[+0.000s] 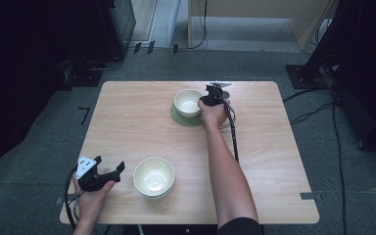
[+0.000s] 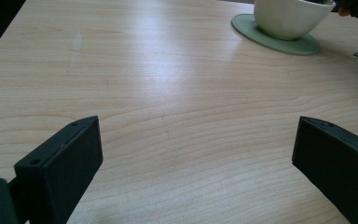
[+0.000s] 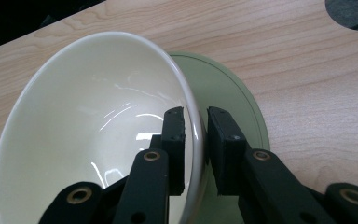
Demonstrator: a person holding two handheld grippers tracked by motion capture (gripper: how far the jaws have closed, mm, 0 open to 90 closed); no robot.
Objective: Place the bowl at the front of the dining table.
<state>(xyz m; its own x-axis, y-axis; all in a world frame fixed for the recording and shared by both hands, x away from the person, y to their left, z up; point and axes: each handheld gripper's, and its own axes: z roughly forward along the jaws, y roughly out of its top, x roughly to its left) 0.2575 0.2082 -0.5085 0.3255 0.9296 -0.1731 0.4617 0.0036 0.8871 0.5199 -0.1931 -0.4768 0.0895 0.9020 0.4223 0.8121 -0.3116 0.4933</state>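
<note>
A cream bowl (image 1: 188,102) sits mouth up on a round green coaster (image 1: 186,117) at the far middle of the wooden counter (image 1: 127,122). In the right gripper view the bowl (image 3: 98,130) appears tilted, its rim running from lower right to upper left, with the coaster (image 3: 223,93) showing beyond its right side. A bowl is round, so no long axis applies.

The right forearm (image 1: 227,171) reaches forward from the near edge, almost straight, with the right hand (image 1: 213,113) closed around the right hand-held gripper (image 1: 206,100) at the bowl's right side. In its own view the right hand-held gripper (image 3: 196,126) is narrowed onto the bowl's rim: one jaw lies inside the bowl, the other outside, with the rim wall between them and only a slim gap visible.

A second stack of cream bowls (image 1: 153,176) stands near the front of the counter, left of centre. Whether it is two bowls or more cannot be told.

The left hand (image 1: 92,196) rests at the near left corner, holding the left hand-held gripper (image 1: 108,165), which points toward the right and slightly away. Its jaws stand wide apart and hold nothing; in the left gripper view the left hand-held gripper (image 2: 196,144) frames bare counter, with the far bowl (image 2: 291,16) on its coaster (image 2: 275,42) at upper right.
</note>
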